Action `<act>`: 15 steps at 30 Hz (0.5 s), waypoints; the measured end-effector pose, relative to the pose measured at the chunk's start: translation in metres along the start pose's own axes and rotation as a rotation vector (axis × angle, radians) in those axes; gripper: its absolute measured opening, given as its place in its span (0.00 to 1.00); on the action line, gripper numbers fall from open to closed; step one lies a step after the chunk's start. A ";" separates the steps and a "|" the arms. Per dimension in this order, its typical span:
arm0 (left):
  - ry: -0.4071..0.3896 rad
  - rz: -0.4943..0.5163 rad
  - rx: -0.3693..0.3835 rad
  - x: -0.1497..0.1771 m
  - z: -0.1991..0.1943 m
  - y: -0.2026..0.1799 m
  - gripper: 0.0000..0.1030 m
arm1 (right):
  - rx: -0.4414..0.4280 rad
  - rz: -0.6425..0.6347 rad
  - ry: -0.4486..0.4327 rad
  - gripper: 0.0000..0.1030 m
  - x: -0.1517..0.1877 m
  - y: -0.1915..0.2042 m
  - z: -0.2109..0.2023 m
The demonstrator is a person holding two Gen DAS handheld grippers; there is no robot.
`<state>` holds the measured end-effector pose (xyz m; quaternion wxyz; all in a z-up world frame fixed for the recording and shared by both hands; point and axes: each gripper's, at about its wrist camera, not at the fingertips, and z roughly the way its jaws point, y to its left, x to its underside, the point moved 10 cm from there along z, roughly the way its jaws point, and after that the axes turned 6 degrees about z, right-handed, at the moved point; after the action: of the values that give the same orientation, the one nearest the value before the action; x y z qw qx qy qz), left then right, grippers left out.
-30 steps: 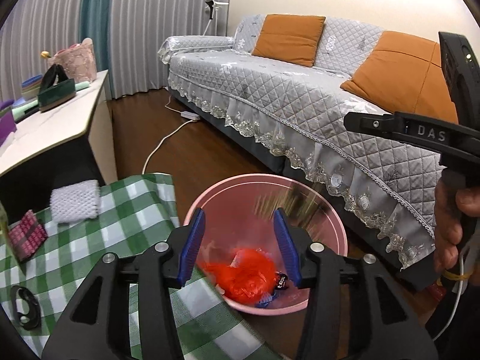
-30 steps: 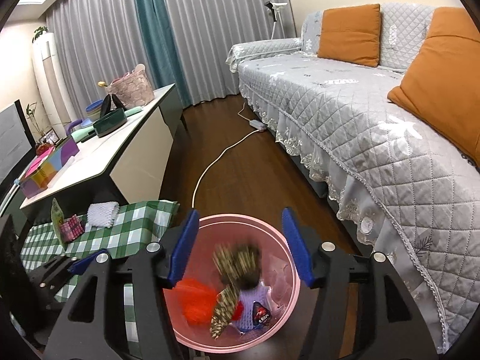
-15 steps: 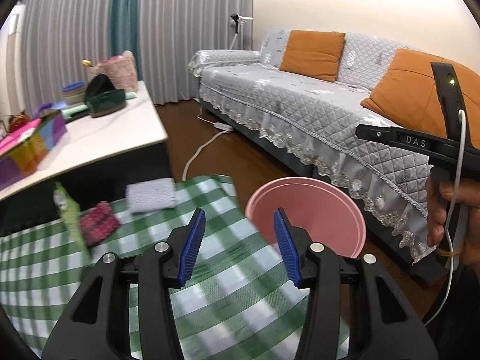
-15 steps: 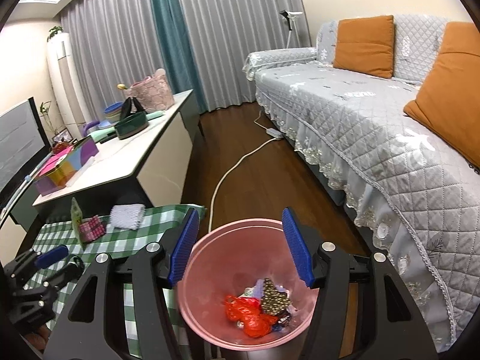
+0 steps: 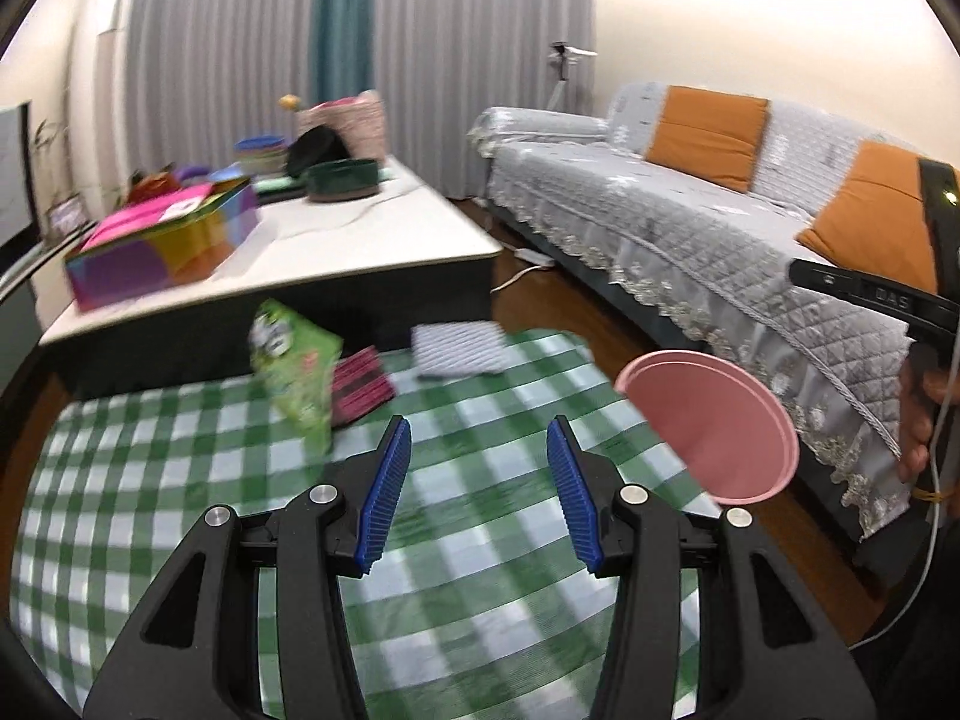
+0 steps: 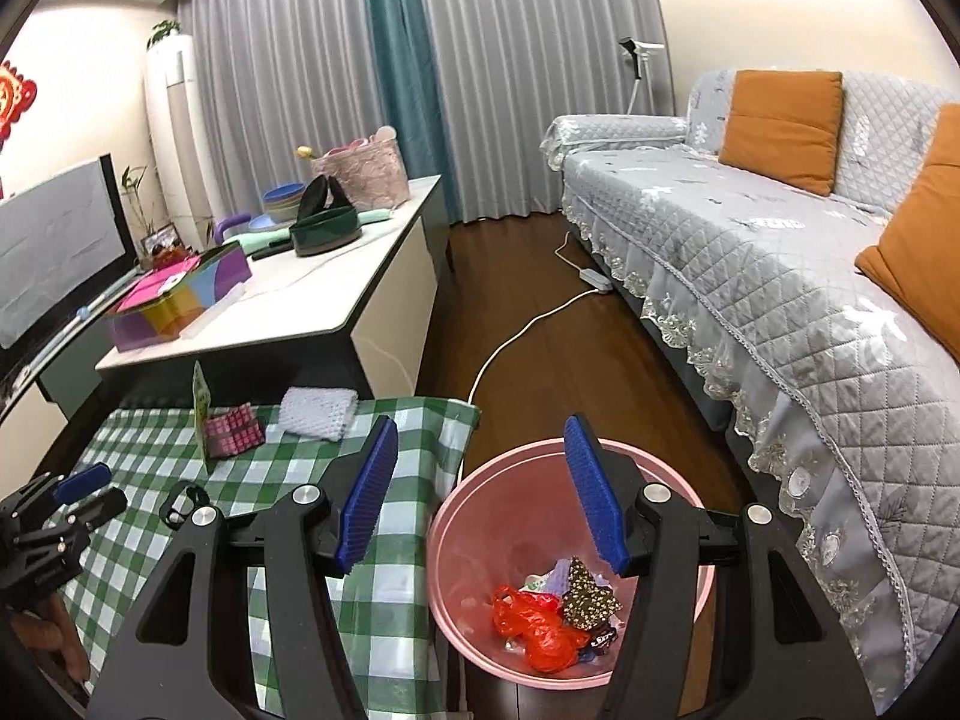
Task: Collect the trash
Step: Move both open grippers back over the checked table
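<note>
The left hand-held gripper (image 5: 478, 492) hung over the green checked cloth (image 5: 180, 480) on the low worktop, its blue pads spread wide with nothing between them. The right hand-held gripper (image 6: 483, 495) was spread wide too and held nothing. It hung above the edge of the cloth and the pink bin (image 6: 456, 546).

The pink bin stood on the dark wood floor, just beside the worktop and in front of the grey sofa (image 6: 750, 252). Inside it lay a red plastic bag (image 6: 537, 621), a dark spotted wrapper (image 6: 588, 600) and a few more small bits.

On the cloth a green snack packet (image 5: 297, 372) stood up tall. A pink checked pouch (image 5: 360, 384) sat right beside it, and a white knitted cloth (image 5: 459, 348) lay near the far edge. A small black ring (image 6: 180, 501) lay on the cloth close to the left hand-held gripper.
</note>
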<state>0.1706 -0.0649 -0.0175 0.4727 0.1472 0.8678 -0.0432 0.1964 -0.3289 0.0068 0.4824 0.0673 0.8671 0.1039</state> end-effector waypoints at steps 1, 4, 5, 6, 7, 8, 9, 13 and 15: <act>0.003 -0.014 -0.010 0.003 0.000 0.008 0.46 | 0.000 -0.005 0.004 0.57 0.002 0.002 0.001; 0.013 -0.032 -0.042 0.011 0.001 0.025 0.45 | -0.003 -0.008 0.009 0.57 0.003 0.006 0.004; 0.014 -0.040 -0.045 0.012 0.002 0.028 0.45 | -0.004 -0.008 0.009 0.57 0.003 0.007 0.004; 0.014 -0.054 -0.049 0.013 0.002 0.032 0.45 | -0.005 -0.008 0.009 0.57 0.003 0.008 0.005; 0.014 -0.066 -0.053 0.013 0.002 0.036 0.45 | -0.006 -0.008 0.009 0.57 0.003 0.009 0.006; 0.014 -0.072 -0.054 0.014 0.002 0.038 0.45 | -0.007 -0.009 0.010 0.57 0.003 0.010 0.007; 0.015 -0.071 -0.055 0.014 0.003 0.038 0.45 | -0.008 -0.010 0.012 0.57 0.003 0.011 0.008; 0.019 -0.070 -0.052 0.015 0.007 0.036 0.45 | -0.010 -0.017 0.015 0.57 0.005 0.014 0.010; 0.023 -0.074 -0.052 0.017 0.010 0.036 0.45 | -0.008 -0.019 0.016 0.57 0.005 0.013 0.011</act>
<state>0.1805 -0.0288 -0.0345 0.4645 0.1031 0.8788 -0.0365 0.2031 -0.3139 0.0004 0.4766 0.0563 0.8712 0.1034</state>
